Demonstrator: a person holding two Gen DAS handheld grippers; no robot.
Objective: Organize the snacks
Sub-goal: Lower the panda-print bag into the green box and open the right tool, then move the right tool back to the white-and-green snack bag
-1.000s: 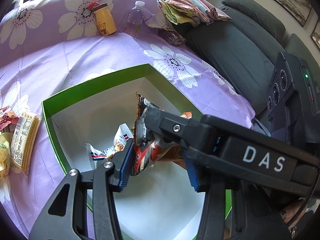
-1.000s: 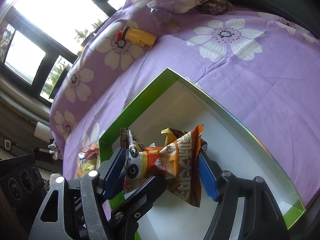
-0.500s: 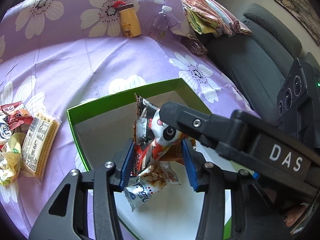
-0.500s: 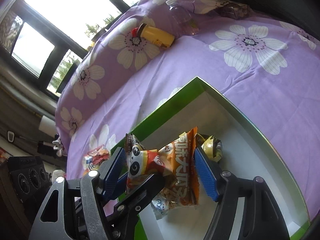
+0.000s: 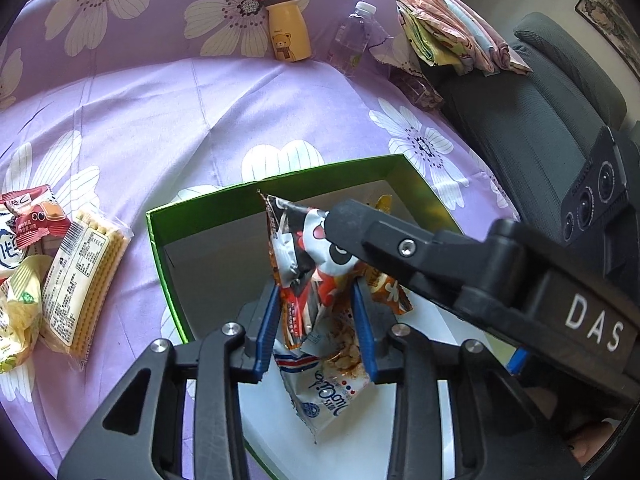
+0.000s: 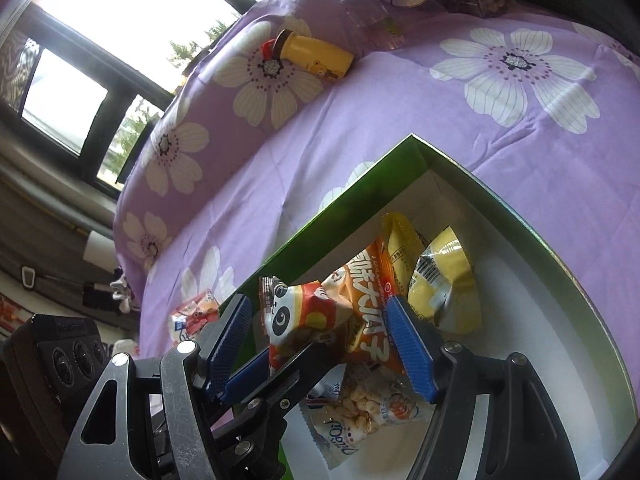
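Observation:
An orange snack packet with a panda face hangs above the white floor of the green box. My left gripper is closing, and its blue pads press on the packet's lower part from both sides. My right gripper holds the same packet across its width, and one of its black fingers crosses in front of the panda. A white packet of nuts lies on the box floor below. Two yellow packets lie deeper in the box.
On the purple flowered cloth left of the box lie a biscuit pack, a red packet and other snacks. A yellow bear bottle and a water bottle stand at the back. Folded cloths rest on a grey sofa.
The left jaws have come together from wide apart onto the panda packet. Both grippers have shifted with the packet over the box, and the white nut packet now lies under it.

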